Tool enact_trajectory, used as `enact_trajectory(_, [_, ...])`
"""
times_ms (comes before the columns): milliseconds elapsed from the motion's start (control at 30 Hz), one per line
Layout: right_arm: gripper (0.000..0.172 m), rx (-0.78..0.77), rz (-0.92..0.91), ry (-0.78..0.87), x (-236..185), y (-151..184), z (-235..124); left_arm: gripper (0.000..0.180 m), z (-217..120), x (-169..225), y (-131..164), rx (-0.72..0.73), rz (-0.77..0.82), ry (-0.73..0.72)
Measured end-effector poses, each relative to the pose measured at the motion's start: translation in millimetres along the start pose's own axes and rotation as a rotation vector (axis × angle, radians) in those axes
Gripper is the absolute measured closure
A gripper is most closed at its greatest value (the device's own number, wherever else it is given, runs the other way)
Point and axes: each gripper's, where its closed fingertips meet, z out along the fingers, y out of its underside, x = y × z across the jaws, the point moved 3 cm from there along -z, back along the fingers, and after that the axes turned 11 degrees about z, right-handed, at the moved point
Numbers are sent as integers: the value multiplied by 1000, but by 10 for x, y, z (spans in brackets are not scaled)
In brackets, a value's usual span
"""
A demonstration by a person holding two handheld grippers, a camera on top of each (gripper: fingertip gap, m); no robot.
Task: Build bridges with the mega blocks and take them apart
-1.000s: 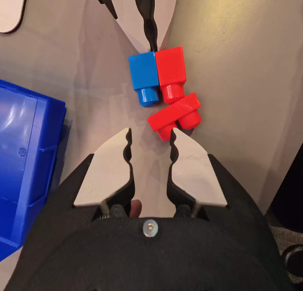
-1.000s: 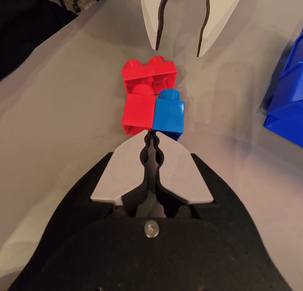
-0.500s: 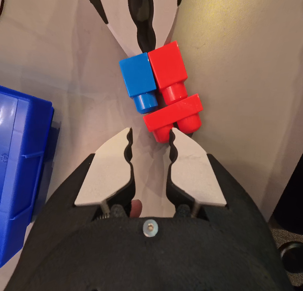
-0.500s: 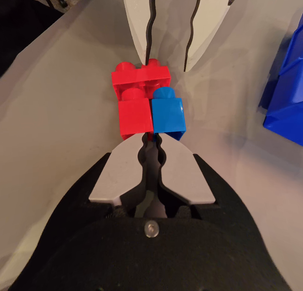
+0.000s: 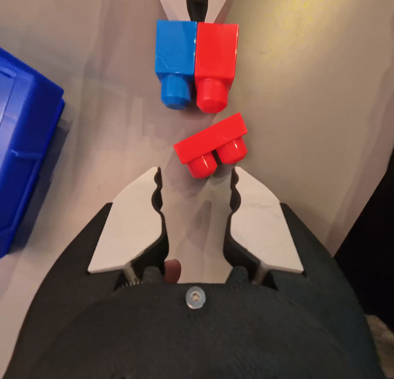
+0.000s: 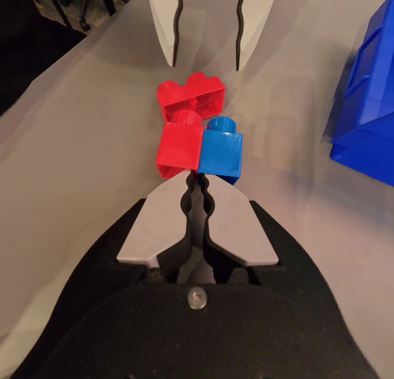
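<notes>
A: Any writing? What's in the blue bin [image 6: 366,104]?

B: No legible writing; its inside is hidden. Three blocks on the desk [image 6: 85,155]: two-stud red block [image 5: 210,142] just ahead of the wide, bare left claw [image 5: 196,170].

A: The right claw [image 6: 196,173]?

B: Narrowed on the touching inner walls of the single red block [image 6: 180,148] and blue block [image 6: 221,153].

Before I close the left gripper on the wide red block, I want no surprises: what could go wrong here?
1. The wide red block lies skewed to the open left gripper, so closing may twist or push it away.
2. The right gripper pinches only the adjoining walls of the small red block and blue block; a nudge could knock them loose.
3. The blue bin sits close beside.
</notes>
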Motion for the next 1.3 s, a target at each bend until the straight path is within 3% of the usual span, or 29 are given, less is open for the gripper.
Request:
enact_trajectory(167, [166,8,6,7,4,36,-55,84,75,131,-51,72,-205,-8])
enact_trajectory(267, [166,4,2,9,-2,41,-52,81,190,236,-129,118,-325,-2])
enact_trajectory(400, [166,5,-3,13,-7,43,-49,86,359,236,-118,111,-440,-95])
enact_trajectory(500, [166,4,-5,18,-12,48,-51,108,377,215,-162,165,-489,-125])
enact_trajectory(567, [166,5,-5,20,-14,51,-54,108,385,196,-169,172,-498,-141])
enact_trajectory(767, [166,23,2,26,-14,60,-96,108,355,172,-193,214,-458,-152])
enact_trajectory(933, [166,72,-6,49,-6,3,-233,108,162,94,-301,238,-314,-193])
enact_trajectory(1300, [166,76,-207,250,-113,-381,-727,108,-172,-122,-612,38,112,-336])
